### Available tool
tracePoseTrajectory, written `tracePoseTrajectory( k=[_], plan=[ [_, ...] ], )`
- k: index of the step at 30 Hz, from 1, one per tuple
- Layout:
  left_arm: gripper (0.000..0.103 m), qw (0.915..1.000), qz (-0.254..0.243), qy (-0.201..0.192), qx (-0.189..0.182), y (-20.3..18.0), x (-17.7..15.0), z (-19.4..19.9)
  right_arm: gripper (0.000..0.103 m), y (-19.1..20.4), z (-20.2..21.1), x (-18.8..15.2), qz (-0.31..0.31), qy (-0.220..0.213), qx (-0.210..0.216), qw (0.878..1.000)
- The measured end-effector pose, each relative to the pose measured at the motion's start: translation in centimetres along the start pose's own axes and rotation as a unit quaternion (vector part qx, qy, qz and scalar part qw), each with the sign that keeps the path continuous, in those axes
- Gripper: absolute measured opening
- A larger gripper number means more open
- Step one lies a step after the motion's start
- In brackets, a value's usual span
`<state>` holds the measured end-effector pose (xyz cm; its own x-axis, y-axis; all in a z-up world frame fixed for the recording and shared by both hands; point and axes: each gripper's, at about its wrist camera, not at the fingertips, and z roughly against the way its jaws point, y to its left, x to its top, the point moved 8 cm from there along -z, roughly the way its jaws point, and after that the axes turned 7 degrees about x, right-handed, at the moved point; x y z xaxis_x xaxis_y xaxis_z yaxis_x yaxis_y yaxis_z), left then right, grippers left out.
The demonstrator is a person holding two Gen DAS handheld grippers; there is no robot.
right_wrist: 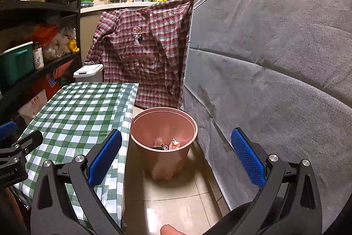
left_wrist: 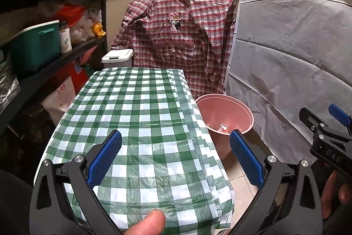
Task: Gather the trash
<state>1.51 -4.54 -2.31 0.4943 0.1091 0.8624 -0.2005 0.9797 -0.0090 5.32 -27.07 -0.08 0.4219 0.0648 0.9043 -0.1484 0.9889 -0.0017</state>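
Observation:
A pink trash bin (right_wrist: 164, 148) stands on the tiled floor to the right of the table; its rim also shows in the left wrist view (left_wrist: 224, 102). Inside it lie several pieces of trash, among them a small red and white carton (right_wrist: 175, 144), also seen in the left wrist view (left_wrist: 223, 129). My left gripper (left_wrist: 175, 158) is open and empty above the near part of the green checked tablecloth (left_wrist: 140, 107). My right gripper (right_wrist: 176, 153) is open and empty, held above and in front of the bin.
A black shelf unit (left_wrist: 55, 21) with boxes and bags runs along the left. A white lidded bin (left_wrist: 117, 57) stands beyond the table. A red plaid shirt (left_wrist: 180, 36) hangs at the back. A grey covered cabinet (right_wrist: 275, 58) walls the right side.

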Motion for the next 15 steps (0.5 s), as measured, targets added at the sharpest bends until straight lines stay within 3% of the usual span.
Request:
tracePoseTrajectory(
  k=[15],
  plan=[
    [0.095, 1.0000, -0.003, -0.004, -0.002, -0.07, 0.30, 0.14, 0.098, -0.40, 0.13, -0.10, -0.002, -0.004, 0.001, 1.000]
  ],
)
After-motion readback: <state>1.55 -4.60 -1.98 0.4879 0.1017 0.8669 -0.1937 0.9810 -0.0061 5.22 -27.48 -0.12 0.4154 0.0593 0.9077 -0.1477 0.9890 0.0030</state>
